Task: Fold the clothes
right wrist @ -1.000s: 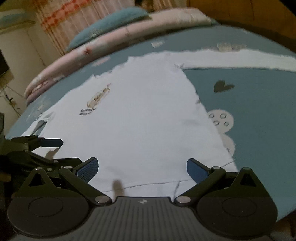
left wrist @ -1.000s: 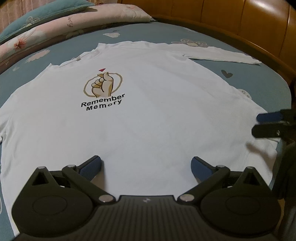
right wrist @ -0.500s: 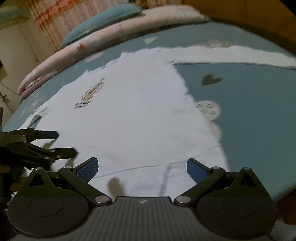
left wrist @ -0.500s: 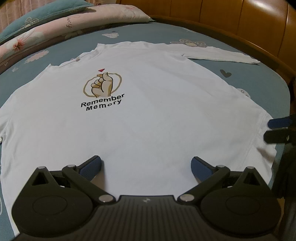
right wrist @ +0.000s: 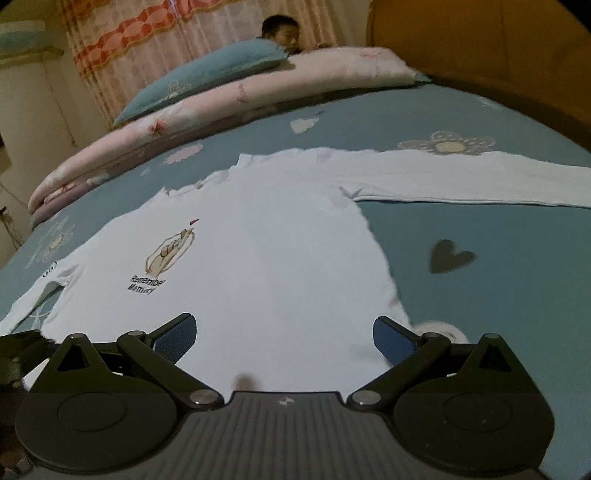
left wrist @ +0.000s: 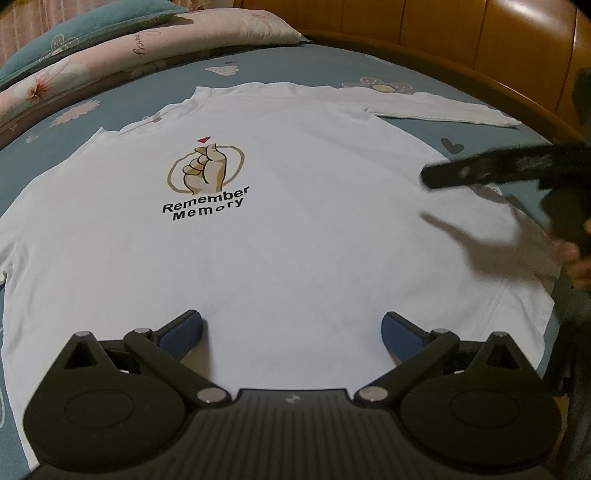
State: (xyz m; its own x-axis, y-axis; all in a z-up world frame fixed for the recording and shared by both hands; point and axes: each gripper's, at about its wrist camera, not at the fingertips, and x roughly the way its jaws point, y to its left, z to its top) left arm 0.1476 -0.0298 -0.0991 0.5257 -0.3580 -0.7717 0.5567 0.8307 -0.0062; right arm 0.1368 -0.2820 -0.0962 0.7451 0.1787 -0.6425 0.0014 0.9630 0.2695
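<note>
A white long-sleeved shirt (left wrist: pixel 295 229) with a hand print and "Remember Memory" lies flat, front up, on the blue bed sheet (left wrist: pixel 480 110). My left gripper (left wrist: pixel 291 332) is open just above the shirt's lower middle, with nothing between its blue pads. In the left wrist view my right gripper (left wrist: pixel 443 173) appears blurred over the shirt's right side, held by a hand (left wrist: pixel 576 262). The right wrist view shows that gripper (right wrist: pixel 284 336) open above the shirt (right wrist: pixel 277 258) near its right edge. One sleeve (right wrist: pixel 461 177) stretches out to the right.
A folded pink quilt (right wrist: pixel 221 107) and a teal pillow (right wrist: pixel 207 70) lie along the far side of the bed. A wooden headboard (left wrist: pixel 461 40) curves around the right. A person (right wrist: pixel 280 33) sits behind the pillow, before a curtain (right wrist: pixel 147 33).
My right gripper has risen and swung forward over the shirt's right side, away from the hem corner. My left gripper has stayed where it was, and the shirt lies the same.
</note>
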